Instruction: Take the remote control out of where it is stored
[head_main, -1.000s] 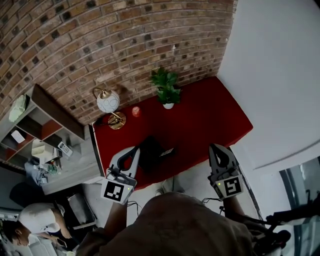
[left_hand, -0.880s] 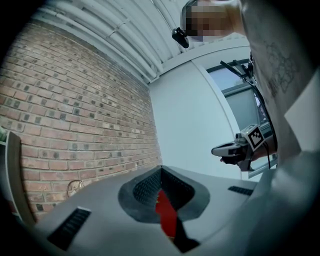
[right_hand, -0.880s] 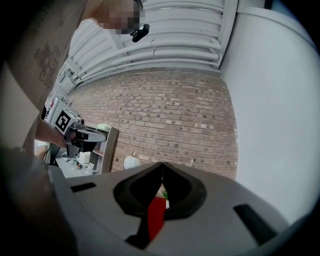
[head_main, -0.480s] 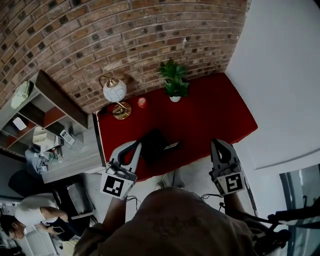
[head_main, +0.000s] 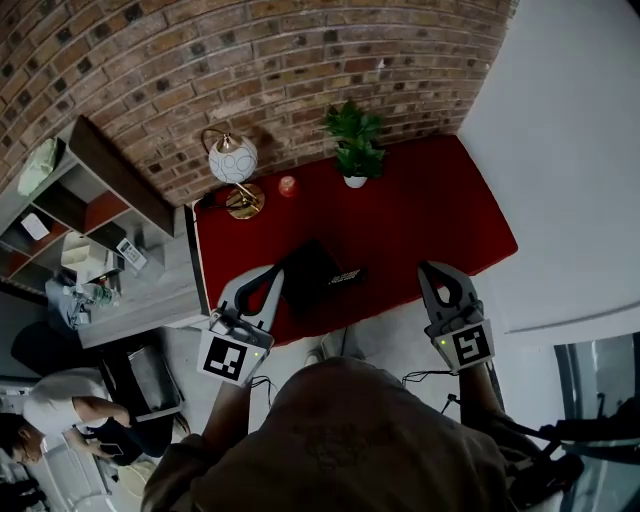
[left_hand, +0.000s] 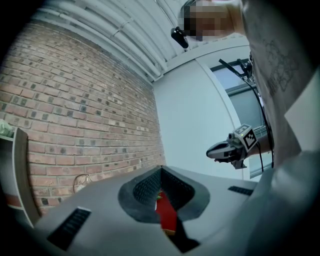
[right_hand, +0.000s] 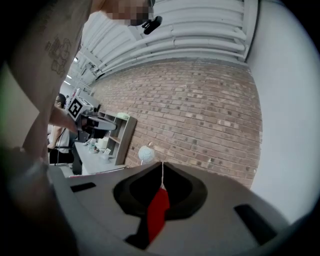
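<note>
- Two grey hand-held grippers are in view. The left hand-held gripper (head_main: 270, 280) and the right hand-held gripper (head_main: 434, 270) both have their jaws pressed together on nothing.
- One red-topped table (head_main: 430, 215) carries, along its far edge, one white-globe brass lamp (head_main: 232, 165), one small red round object (head_main: 288, 186) and one green potted plant (head_main: 355, 150).
- One flat black case (head_main: 308, 275) lies near the table's near edge.
- One slim dark remote control (head_main: 345, 277) lies at the case's right side, near the left hand-held gripper and well apart from the right one.
</note>
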